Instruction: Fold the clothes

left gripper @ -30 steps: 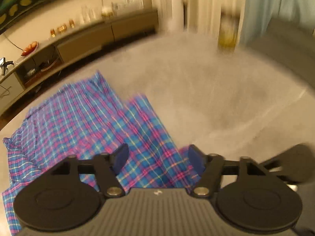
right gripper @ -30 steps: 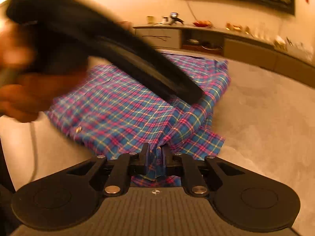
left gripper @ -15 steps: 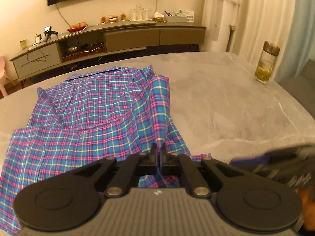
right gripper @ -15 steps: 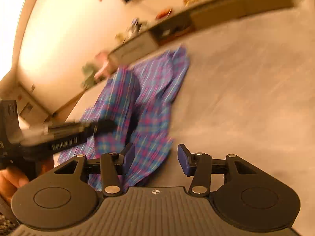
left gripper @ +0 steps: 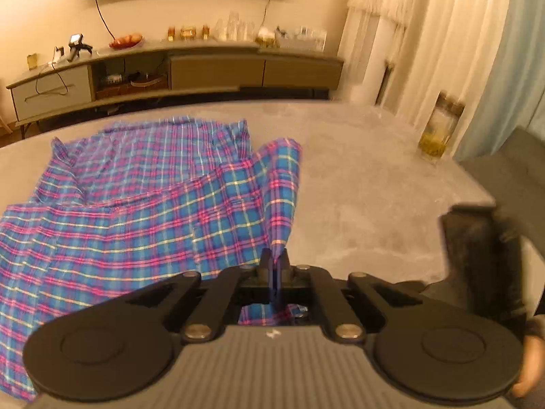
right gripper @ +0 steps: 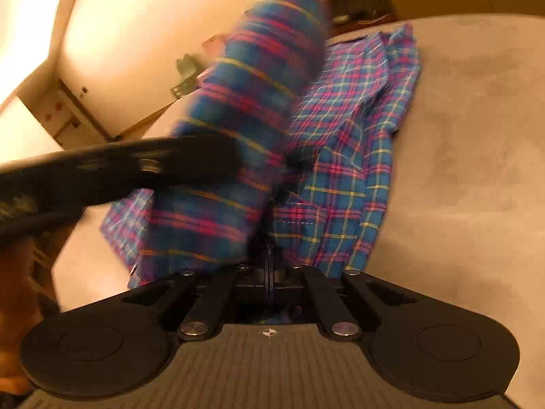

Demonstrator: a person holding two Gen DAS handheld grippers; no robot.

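A blue, pink and yellow plaid shirt [left gripper: 136, 204] lies spread on a grey table [left gripper: 357, 187]. My left gripper [left gripper: 274, 266] is shut on a raised edge of the shirt near the table's front. My right gripper [right gripper: 269, 266] is shut on another part of the shirt [right gripper: 340, 177]; a blurred lifted fold [right gripper: 259, 85] hangs up in front of it. The left gripper's body crosses the right wrist view as a dark blurred bar [right gripper: 119, 167]. The right gripper's body shows in the left wrist view at the lower right [left gripper: 477, 255].
A glass jar [left gripper: 439, 129] with yellowish contents stands at the table's far right edge. A long low sideboard [left gripper: 170, 68] with small items lines the wall behind. White curtains [left gripper: 425, 34] hang at the right. A grey seat [left gripper: 511, 163] is beyond the table.
My left gripper closed on the shirt edge and lifted it. My right gripper, open half a second ago, has shut on the shirt again, and a fold is swinging up.
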